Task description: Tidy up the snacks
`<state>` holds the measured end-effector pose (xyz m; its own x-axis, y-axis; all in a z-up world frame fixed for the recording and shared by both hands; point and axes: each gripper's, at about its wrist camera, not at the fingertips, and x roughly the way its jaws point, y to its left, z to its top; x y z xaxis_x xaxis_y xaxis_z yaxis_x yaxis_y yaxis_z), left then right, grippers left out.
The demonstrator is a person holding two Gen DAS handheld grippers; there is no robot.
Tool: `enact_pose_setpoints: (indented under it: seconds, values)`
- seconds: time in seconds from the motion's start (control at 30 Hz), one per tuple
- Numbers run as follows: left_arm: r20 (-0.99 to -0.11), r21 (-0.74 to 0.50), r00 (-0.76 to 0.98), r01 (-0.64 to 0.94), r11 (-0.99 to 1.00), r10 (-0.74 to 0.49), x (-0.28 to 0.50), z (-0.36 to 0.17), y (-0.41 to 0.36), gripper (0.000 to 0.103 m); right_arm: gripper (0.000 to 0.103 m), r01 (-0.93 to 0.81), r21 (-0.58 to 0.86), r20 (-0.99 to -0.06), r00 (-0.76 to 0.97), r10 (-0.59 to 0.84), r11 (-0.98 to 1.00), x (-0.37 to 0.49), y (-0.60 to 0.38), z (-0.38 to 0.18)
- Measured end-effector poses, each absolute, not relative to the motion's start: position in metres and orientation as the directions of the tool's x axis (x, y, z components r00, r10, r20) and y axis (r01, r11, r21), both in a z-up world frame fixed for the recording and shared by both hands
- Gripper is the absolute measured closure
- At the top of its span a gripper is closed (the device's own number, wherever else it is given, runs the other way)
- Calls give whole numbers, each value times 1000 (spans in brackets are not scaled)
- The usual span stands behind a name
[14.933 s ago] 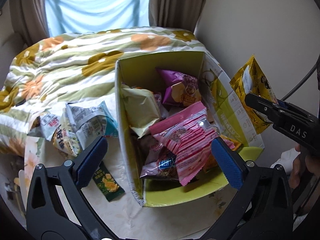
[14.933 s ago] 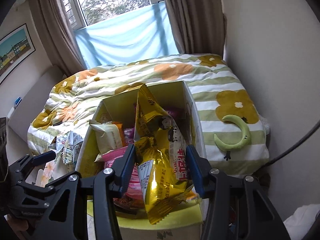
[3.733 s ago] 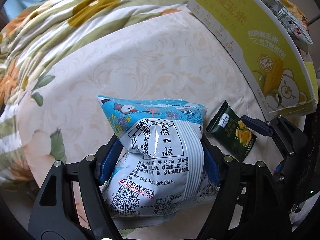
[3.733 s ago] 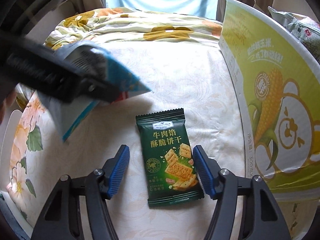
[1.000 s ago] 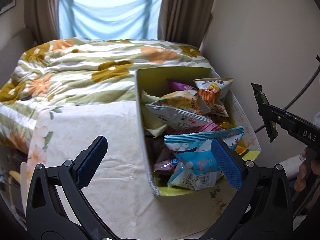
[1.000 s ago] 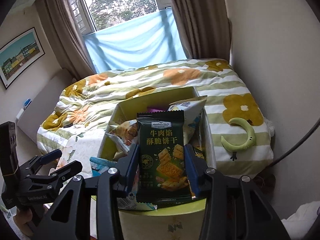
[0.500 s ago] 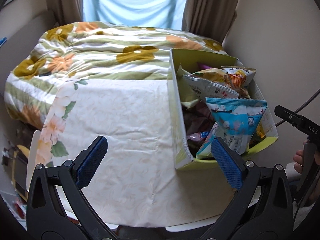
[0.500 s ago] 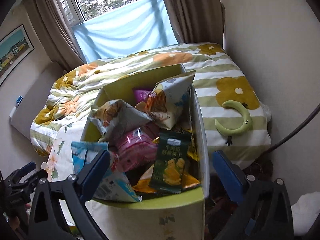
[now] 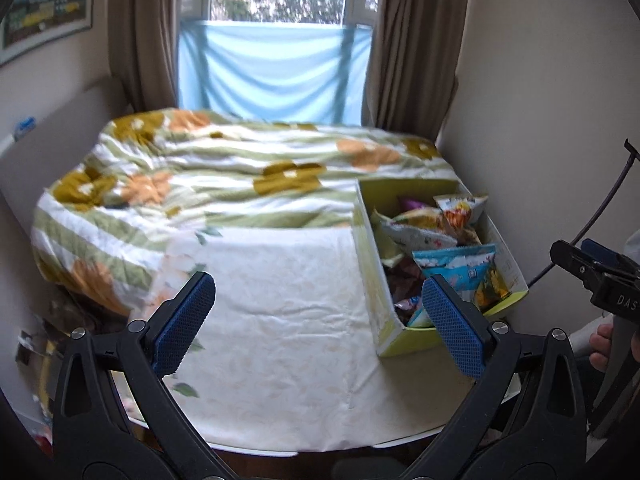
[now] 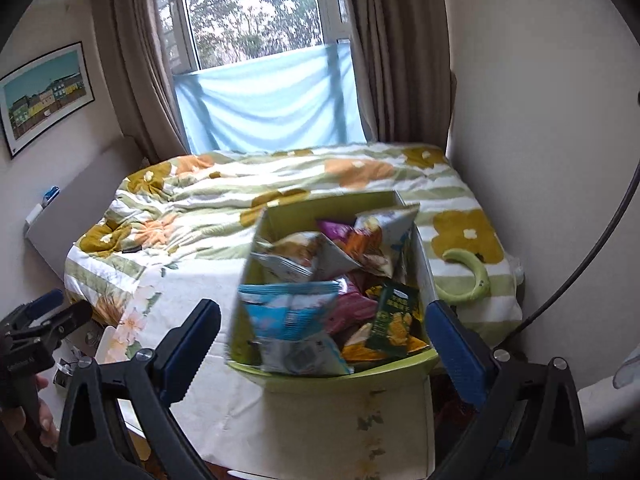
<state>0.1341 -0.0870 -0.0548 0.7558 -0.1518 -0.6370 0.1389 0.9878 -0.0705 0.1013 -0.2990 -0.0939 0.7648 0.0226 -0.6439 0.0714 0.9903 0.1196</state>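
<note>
Left wrist view: left gripper (image 9: 318, 322) jaws spread wide, blue pads bare, nothing held. It hangs above the table (image 9: 280, 320), draped in a pale cream cloth with a faint leaf emboss, smooth and matte. No packets lie on the cloth. The yellow-green cardboard box (image 9: 370, 264) sits at the table's right edge, thin-walled, top open, heaped with crinkled foil and plastic snack bags. A light blue bag (image 9: 454, 266) stands uppermost near the front. Right gripper (image 9: 588, 266) is seen side-on at the frame edge; from here its jaws cannot be read.

Right wrist view: right gripper (image 10: 322, 344) jaws wide apart, empty, poised over the box (image 10: 320, 374). A dark green cracker packet (image 10: 396, 314), flat and glossy, leans against the right wall beside pink and orange bags. Soft quilted bed behind.

Judgement: gathering looks finished. What is left, if anything, is settling the loose, slippery heap; light pinches on bag corners would suit.
</note>
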Motion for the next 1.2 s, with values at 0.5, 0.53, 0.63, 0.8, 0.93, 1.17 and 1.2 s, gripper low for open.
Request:
enact_pose_setpoints:
  seconds: [0.5,0.53,0.63,0.8,0.93,1.17,1.2]
  values:
    - [-541,16,838,102,995,-78,65,-25,-37,1,1,99,46,-585,809,-54,994,43,-215,-71]
    - [-541,13,837,104,994,-81,64,-25,-36,1,1,100,42,-585,809,-57,994,41,-212,-72]
    - [-536,12,840,109,994,-85,61,-25,-34,1,1,102,26,-582,811,-68,994,39,-208,-72]
    - [-529,8,843,122,992,-99,63,-25,-37,1,1,105,16,-573,816,-77,994,36,-203,-70]
    - [-527,4,843,130,991,-109,63,-24,-38,1,1,108,16,-570,817,-80,994,36,-204,-69]
    - [-520,5,847,131,991,-110,64,-23,-38,1,1,108,18,-569,818,-79,994,38,-206,-69]
    - [-520,5,847,132,991,-110,64,-23,-38,1,1,109,18,-569,819,-79,994,38,-206,-69]
